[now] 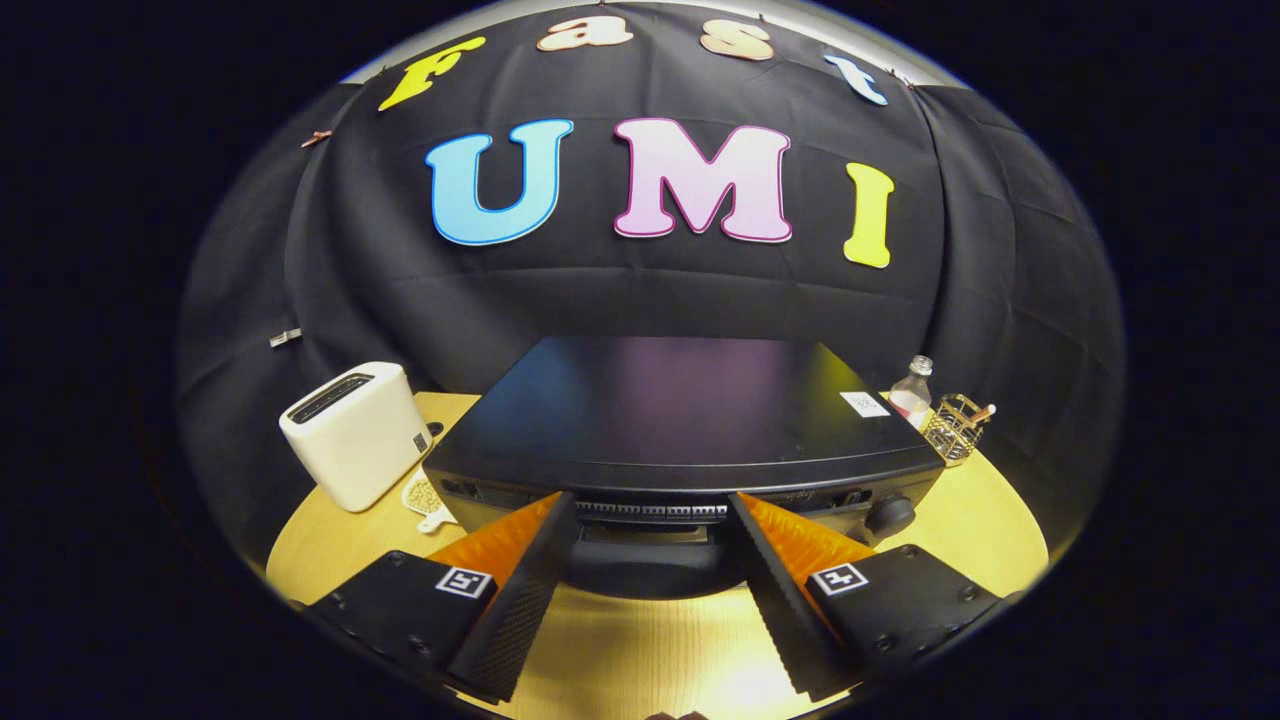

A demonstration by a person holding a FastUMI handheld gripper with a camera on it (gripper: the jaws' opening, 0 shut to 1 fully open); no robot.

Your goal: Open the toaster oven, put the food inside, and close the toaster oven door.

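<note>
One claw (650, 520) stands wide open, holding nothing, its fingers flanking the door handle (645, 570) of the toaster oven (680, 420) at bench (980, 510) centre, white toaster (355, 430) to its left. The oven looks heavy and rigid; grip the stiff, likely smooth handle mid-bar. Right of it: bottle (912, 392), wire basket (955, 428).

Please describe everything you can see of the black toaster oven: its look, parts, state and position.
The toaster oven is a wide black box with a smooth, slightly glossy top that carries a small white sticker near its right rear corner. Along the front run a slotted vent strip, a round knob at the right, and a dark curved door handle below. The door looks closed. It stands upright on the wooden table, beside the white toaster. The open tool has its fingers either side of the handle, apparently not pressing it.
</note>
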